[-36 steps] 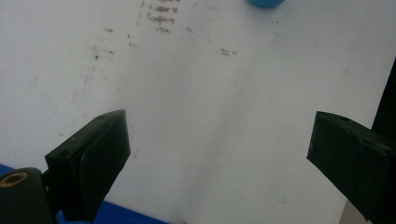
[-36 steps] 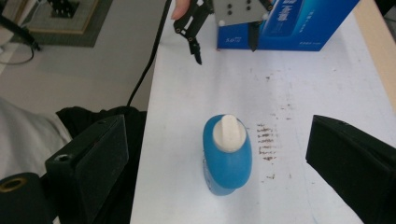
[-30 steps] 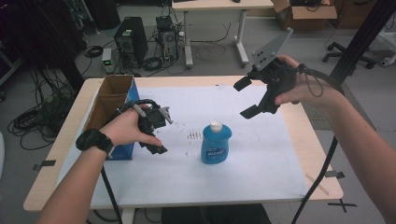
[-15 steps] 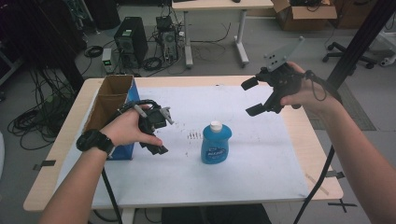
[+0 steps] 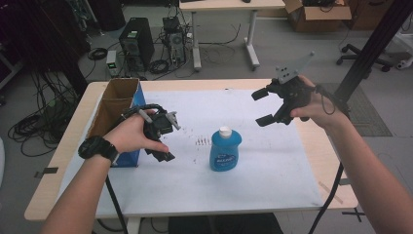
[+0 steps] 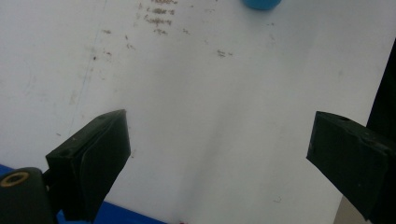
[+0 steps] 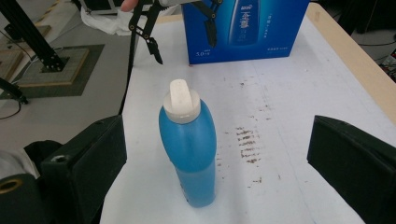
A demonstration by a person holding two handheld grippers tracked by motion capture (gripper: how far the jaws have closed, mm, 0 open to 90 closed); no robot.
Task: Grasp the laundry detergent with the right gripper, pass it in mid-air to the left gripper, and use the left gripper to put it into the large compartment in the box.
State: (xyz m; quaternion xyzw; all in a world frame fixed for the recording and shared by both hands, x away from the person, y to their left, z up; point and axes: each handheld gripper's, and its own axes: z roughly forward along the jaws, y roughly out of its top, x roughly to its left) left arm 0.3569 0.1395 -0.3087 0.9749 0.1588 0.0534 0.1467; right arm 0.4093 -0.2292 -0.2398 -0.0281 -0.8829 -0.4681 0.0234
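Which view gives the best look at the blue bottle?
The right gripper view: the blue bottle stands whole and close, white cap visible. The high view shows it small, upright on the table; the left gripper view catches just its base at the top edge.

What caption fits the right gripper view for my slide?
An open hand-held gripper faces an upright blue bottle with a white cap on the white table.

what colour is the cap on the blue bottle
White. The cap tops the blue bottle, and it shows best in the right gripper view.
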